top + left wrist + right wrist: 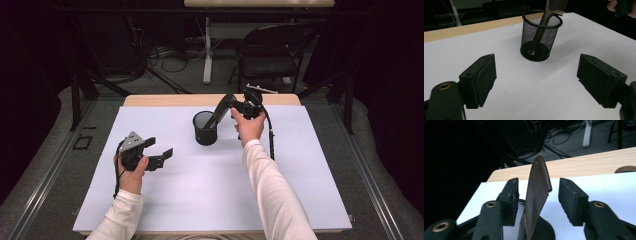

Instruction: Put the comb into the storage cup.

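— Two grippers at the table, one in each of the person's hands. Can you see what the right gripper (539, 195) is doing?

— It hangs over the black mesh cup (205, 128), near the far edge of the white sheet (200, 200). A brown comb (536, 195) stands in that cup, handle end down, toothed end leaning up and out over the rim.

— Is it pinching the comb?

— No. The jaws stand apart, with the comb's toothed end between them. From the right gripper view there is a clear gap on the far side of the comb; the near pad sits just beside the teeth, and I cannot tell whether it brushes them. Neither pad presses.

— So the comb holds itself up?

— It leans on the cup's rim. In the left gripper view you see its handle (537, 37) running down through the mesh to the cup's floor (534, 51).

— And the left gripper (161, 154)?

— Well apart from the cup, nearer the person, on the left part of the sheet. Its jaws are spread wide with nothing between them, pointing across toward the cup.

— What about the table?

— The sheet covers most of it; a strip of pale wood (200, 100) shows along the far edge. Behind that, a dark folding chair (270, 55) on the floor.
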Tool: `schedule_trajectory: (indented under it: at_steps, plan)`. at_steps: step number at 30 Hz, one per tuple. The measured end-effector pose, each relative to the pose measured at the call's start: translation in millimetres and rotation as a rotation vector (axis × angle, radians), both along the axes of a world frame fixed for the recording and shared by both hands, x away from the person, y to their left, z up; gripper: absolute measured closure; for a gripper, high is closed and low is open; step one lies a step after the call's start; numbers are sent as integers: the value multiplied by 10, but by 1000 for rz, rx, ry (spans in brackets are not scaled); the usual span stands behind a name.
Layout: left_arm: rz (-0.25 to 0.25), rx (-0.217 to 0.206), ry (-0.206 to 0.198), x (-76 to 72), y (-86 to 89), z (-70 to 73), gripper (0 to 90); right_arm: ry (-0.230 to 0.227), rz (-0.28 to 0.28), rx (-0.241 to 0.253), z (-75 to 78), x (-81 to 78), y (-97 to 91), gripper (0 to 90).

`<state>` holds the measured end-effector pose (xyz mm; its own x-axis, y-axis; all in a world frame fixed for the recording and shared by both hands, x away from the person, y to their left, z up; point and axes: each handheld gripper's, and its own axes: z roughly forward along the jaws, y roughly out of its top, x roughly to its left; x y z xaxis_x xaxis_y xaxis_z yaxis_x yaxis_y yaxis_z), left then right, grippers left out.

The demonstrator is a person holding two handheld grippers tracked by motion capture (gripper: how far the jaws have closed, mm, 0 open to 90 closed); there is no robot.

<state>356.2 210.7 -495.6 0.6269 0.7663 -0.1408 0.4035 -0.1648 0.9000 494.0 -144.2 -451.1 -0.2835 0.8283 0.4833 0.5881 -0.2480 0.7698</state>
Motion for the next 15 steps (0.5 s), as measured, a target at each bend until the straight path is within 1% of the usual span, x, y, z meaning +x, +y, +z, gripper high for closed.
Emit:
schedule_trajectory:
  at_steps: [6,12,15]
  plan:
    - [5,0,2,2,1,-5,160,5,1,-31,-4,-12,-24,460]
    - [5,2,2,4,1,-7,160,11,6,-37,1,-25,-49,427]
    - [5,1,2,3,1,-6,160,19,10,-25,-1,-29,-67,404]
